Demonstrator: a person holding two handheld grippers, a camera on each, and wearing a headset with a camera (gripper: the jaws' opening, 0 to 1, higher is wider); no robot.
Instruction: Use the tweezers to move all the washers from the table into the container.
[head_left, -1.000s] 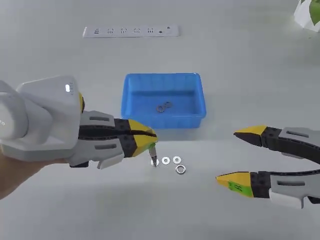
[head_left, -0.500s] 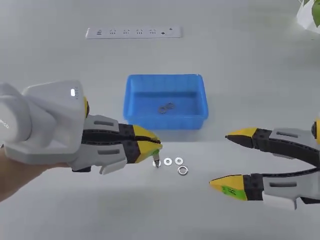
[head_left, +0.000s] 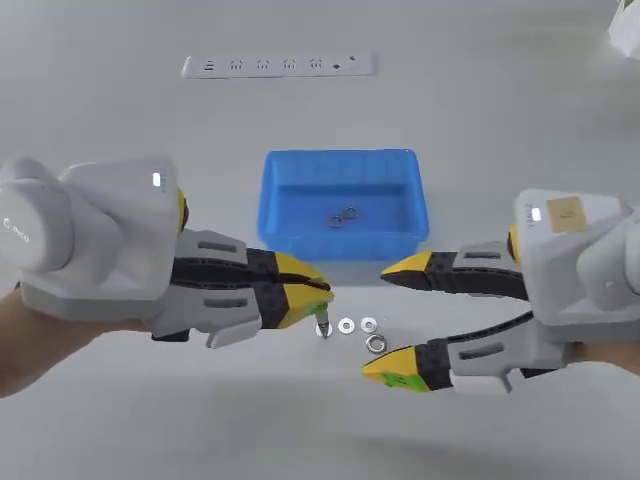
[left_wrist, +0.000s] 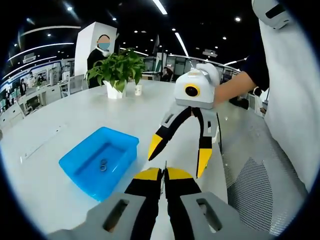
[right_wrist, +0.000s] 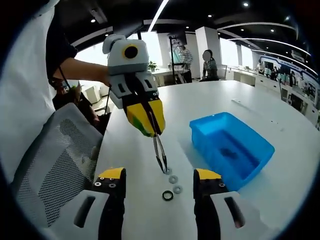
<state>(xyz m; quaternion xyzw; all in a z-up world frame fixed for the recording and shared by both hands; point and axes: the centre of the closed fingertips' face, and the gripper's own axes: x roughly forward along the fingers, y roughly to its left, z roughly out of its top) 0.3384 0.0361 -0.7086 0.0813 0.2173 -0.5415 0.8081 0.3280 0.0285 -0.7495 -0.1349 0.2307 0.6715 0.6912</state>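
Silver washers (head_left: 370, 326) loose on grey table (head_left: 520, 130), in small cluster just before blue container (head_left: 345, 160); two more washers (head_left: 341, 218) inside, on its floor. Tweezers (head_left: 322, 322) tip-down at cluster's left edge, touching or nearly touching one washer, cannot tell which. Left gripper (head_left: 318, 292) clenched on tweezers. Right gripper (head_left: 375, 322) released, jaws wide apart, flanking cluster from right. Two grippers' tips near each other, not touching. White power strip (head_left: 278, 66) well beyond container.

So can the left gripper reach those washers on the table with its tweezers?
Probably yes. The left gripper holds the tweezers with their tips right beside the washers, and nothing lies between them.
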